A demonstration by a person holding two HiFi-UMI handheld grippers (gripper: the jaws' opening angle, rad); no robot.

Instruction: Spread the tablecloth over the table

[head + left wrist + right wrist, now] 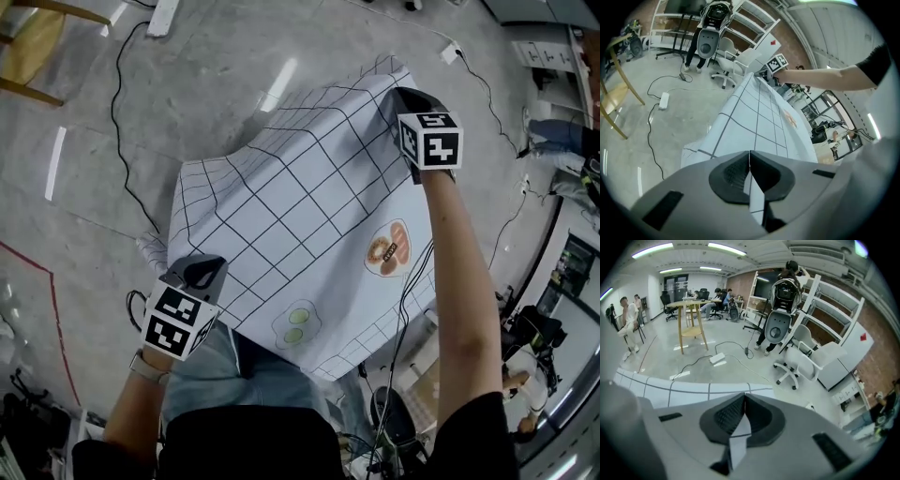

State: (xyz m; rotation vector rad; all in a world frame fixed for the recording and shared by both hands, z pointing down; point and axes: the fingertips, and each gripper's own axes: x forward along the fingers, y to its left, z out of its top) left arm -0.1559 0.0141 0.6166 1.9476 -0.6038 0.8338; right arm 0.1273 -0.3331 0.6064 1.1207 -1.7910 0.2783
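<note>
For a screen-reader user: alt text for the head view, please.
A white grid-lined tablecloth is held between the left gripper and the right gripper, both hand-held and shut on its ends. Grey floor surrounds it.

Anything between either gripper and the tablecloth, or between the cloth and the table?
Nothing visible. The left gripper and the right gripper are each shut on an edge of the tablecloth, with fabric pinched between the pads. The cloth is stretched out between them and hides whatever lies under it, so that part can't be checked.
</note>
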